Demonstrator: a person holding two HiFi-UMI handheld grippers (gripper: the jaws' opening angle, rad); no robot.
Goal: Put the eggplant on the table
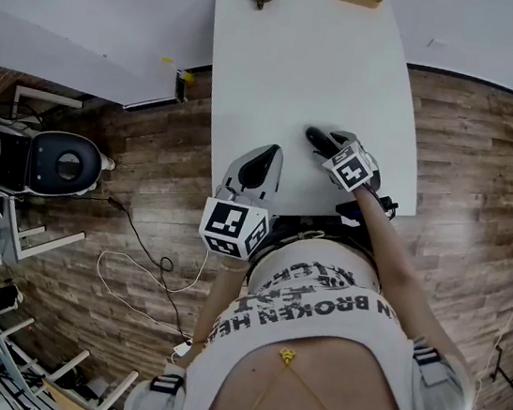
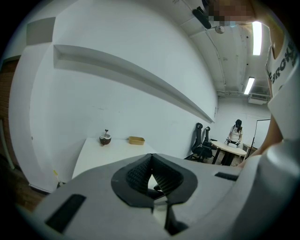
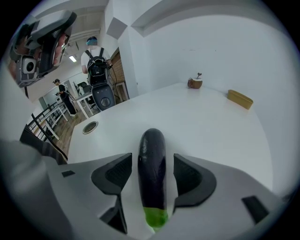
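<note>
The eggplant lies on the white table, in the near part of it, with its green stem end pointing toward the right gripper. The jaws of this gripper stand wide apart, one on each side of the eggplant. A thin gap shows on both sides, so the pads do not press on it. The table carries the eggplant, not the gripper.

The left gripper has its jaws together with nothing between them. It hangs over the near edge of the table, apart from the eggplant.

In my judgement the step in hand is the release, and it is almost complete. What it needs now is a clean way out:

- Leave the jaws as wide as they are.
- Pull the gripper back along the line of the eggplant and a little upward – not sideways.

The eggplant is round and smooth, so I expect that a small touch from a pad can roll it. The left gripper has no work here and is better left where it is.
</note>
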